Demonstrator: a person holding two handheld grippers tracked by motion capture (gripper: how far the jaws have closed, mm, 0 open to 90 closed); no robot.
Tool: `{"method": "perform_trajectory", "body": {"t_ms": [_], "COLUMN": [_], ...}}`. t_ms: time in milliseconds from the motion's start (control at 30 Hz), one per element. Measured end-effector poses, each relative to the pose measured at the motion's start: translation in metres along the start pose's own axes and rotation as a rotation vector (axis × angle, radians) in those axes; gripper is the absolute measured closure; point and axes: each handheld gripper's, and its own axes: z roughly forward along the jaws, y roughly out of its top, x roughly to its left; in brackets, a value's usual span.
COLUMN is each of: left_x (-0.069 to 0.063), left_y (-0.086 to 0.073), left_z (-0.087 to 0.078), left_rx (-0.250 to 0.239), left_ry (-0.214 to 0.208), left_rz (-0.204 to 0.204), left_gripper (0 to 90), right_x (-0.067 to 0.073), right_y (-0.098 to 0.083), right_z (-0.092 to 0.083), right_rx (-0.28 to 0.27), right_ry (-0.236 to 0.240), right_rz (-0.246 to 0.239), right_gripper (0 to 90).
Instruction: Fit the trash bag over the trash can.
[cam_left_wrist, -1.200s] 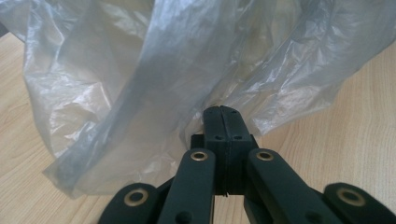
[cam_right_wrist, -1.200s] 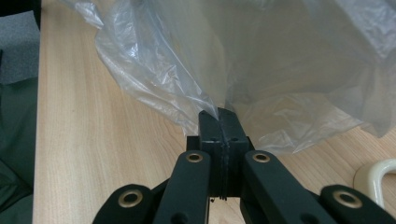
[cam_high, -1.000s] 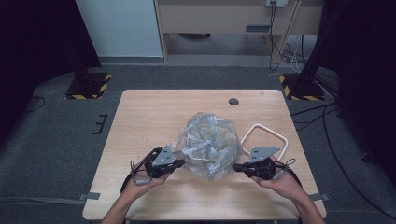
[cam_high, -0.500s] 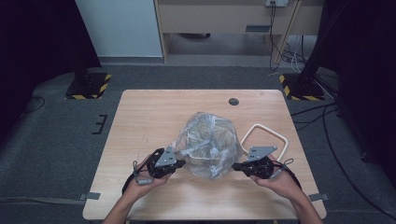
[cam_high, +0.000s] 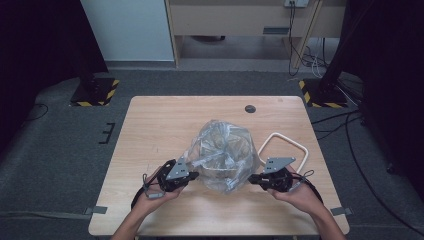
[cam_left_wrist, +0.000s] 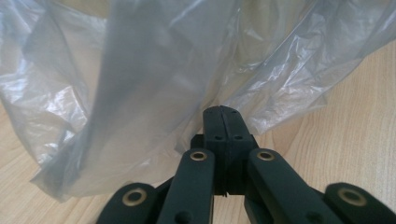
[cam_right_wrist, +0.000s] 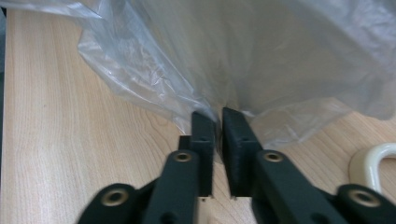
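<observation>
i'm working a clear plastic bag (cam_high: 222, 157) that's sitting bunched up in the middle of the counter (cam_high: 150, 125), with a gripper on either side of it. the left gripper (cam_left_wrist: 222, 111) is pressed together, pinching the film at its edge. the right gripper (cam_right_wrist: 218, 116) has just been opening a crack, and i'm seeing film at the slit but can't tell if it's gripped. so i'm guessing this is the let-go or regrip step. next move needs a clean bite on the right. whatever's inside the bag is too hazy to make out, and the cream loop (cam_high: 285, 150) beside it is half hidden.
</observation>
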Motion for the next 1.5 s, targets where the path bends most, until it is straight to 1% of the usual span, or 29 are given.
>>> {"method": "perform_trajectory", "body": {"t_ms": [33, 67, 133, 167, 267, 400, 533, 667, 767, 833, 933, 1033, 1067, 1133, 1167, 1267, 1333, 1400, 1433, 1500], "left_x": [-0.001, -0.001, -0.003, -0.004, -0.007, -0.013, -0.018, -0.023, -0.026, -0.026, -0.026, -0.025, -0.023, -0.020, -0.017, -0.011, -0.004, 0.002, 0.004, 0.006], "left_y": [0.000, 0.000, 0.001, 0.001, 0.002, 0.005, 0.012, 0.019, 0.024, 0.027, 0.031, 0.035, 0.036, 0.037, 0.038, 0.039, 0.040, 0.040, 0.039, 0.039], "left_z": [-0.001, -0.003, -0.007, -0.010, -0.019, -0.030, -0.042, -0.052, -0.058, -0.061, -0.066, -0.067, -0.067, -0.067, -0.066, -0.063, -0.060, -0.057, -0.056, -0.053], "left_rx": [-0.009, -0.016, -0.030, -0.037, -0.063, -0.094, -0.134, -0.171, -0.190, -0.200, -0.218, -0.225, -0.228, -0.237, -0.235, -0.231, -0.223, -0.207, -0.199, -0.188], "left_ry": [0.009, 0.013, 0.022, 0.030, 0.039, 0.041, 0.038, 0.036, 0.038, 0.042, 0.051, 0.078, 0.097, 0.105, 0.118, 0.126, 0.133, 0.125, 0.122, 0.124], "left_rz": [-0.003, -0.006, -0.003, -0.002, -0.001, 0.009, 0.020, 0.030, 0.036, 0.037, 0.035, 0.037, 0.037, 0.028, 0.029, 0.025, 0.015, 0.004, 0.000, 0.003], "left_gripper": [83.9, 81.9, 76.8, 74.2, 68.6, 64.8, 62.6, 60.9, 60.7, 59.8, 59.1, 56.7, 55.3, 54.6, 53.7, 52.6, 51.5, 49.8, 49.3, 48.4], "right_x": [0.000, 0.000, 0.002, 0.003, 0.006, 0.010, 0.014, 0.014, 0.013, 0.013, 0.011, 0.008, 0.007, 0.005, 0.005, 0.004, 0.003, 0.003, 0.002, 0.002], "right_y": [0.000, 0.000, 0.001, 0.001, 0.002, 0.002, 0.001, 0.002, 0.005, 0.008, 0.013, 0.020, 0.022, 0.027, 0.029, 0.036, 0.040, 0.043, 0.044, 0.045], "right_z": [-0.001, -0.003, -0.008, -0.010, -0.019, -0.030, -0.039, -0.045, -0.050, -0.055, -0.062, -0.065, -0.065, -0.066, -0.066, -0.064, -0.063, -0.062, -0.062, -0.063], "right_rx": [-0.005, -0.005, -0.013, -0.018, -0.042, -0.064, -0.085, -0.105, -0.120, -0.133, -0.157, -0.177, -0.182, -0.191, -0.197, -0.202, -0.207, -0.214, -0.216, -0.217], "right_ry": [-0.007, -0.012, -0.019, -0.021, -0.033, -0.044, -0.055, -0.067, -0.077, -0.093, -0.117, -0.137, -0.142, -0.157, -0.161, -0.178, -0.183, -0.184, -0.184, -0.185], "right_rz": [-0.002, -0.001, 0.005, 0.008, 0.020, 0.020, 0.024, 0.028, 0.028, 0.030, 0.032, 0.035, 0.038, 0.034, 0.033, 0.021, 0.016, 0.010, 0.009, 0.001], "right_gripper": [79.8, 77.3, 69.7, 68.1, 60.9, 57.0, 56.8, 57.1, 57.4, 57.3, 54.7, 48.7, 47.2, 44.2, 43.4, 40.4, 41.2, 46.9, 51.6, 58.7]}}
